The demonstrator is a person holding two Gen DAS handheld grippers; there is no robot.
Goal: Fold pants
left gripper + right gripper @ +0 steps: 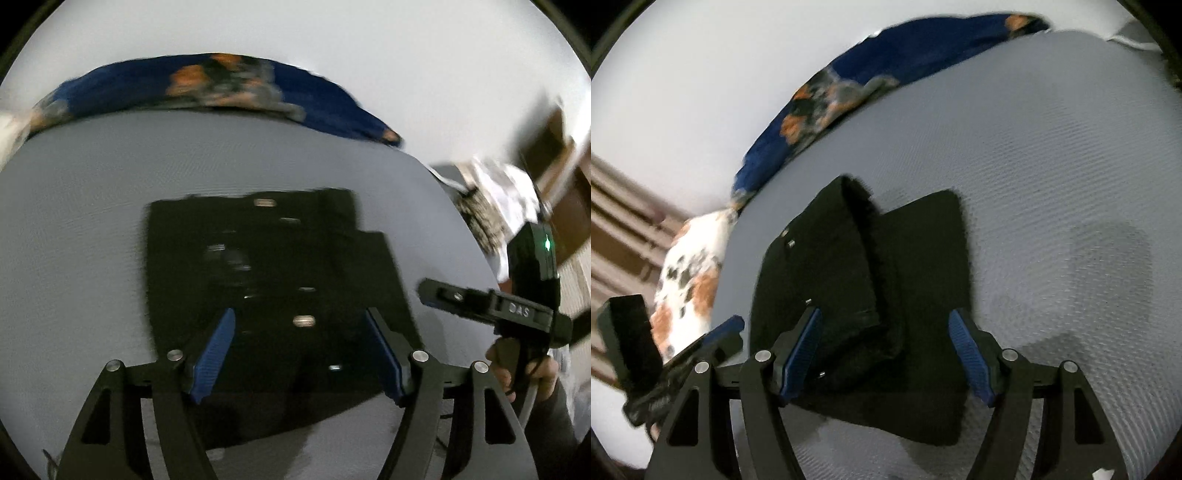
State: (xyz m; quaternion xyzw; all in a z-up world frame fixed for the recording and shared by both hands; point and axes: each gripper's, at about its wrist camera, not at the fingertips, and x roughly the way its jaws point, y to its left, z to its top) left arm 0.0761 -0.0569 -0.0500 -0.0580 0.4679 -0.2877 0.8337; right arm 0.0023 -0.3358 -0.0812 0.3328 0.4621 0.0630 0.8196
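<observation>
The black pants (266, 266) lie folded into a compact rectangle on the grey mattress (74, 221). Metal rivets show on the top layer. My left gripper (299, 321) is open and empty, hovering just above the near edge of the pants. My right gripper (886, 321) is open and empty above the same bundle (857, 280), whose upper fold sits over a wider lower layer. The right gripper also shows at the right of the left wrist view (428, 291), held by a hand. The left gripper shows at the lower left of the right wrist view (735, 325).
A blue blanket with orange and grey print (221, 85) lies along the far edge of the mattress, also seen in the right wrist view (827, 99). A white patterned cloth (690, 273) hangs off the side. Brown wooden furniture (565, 177) stands beyond the bed.
</observation>
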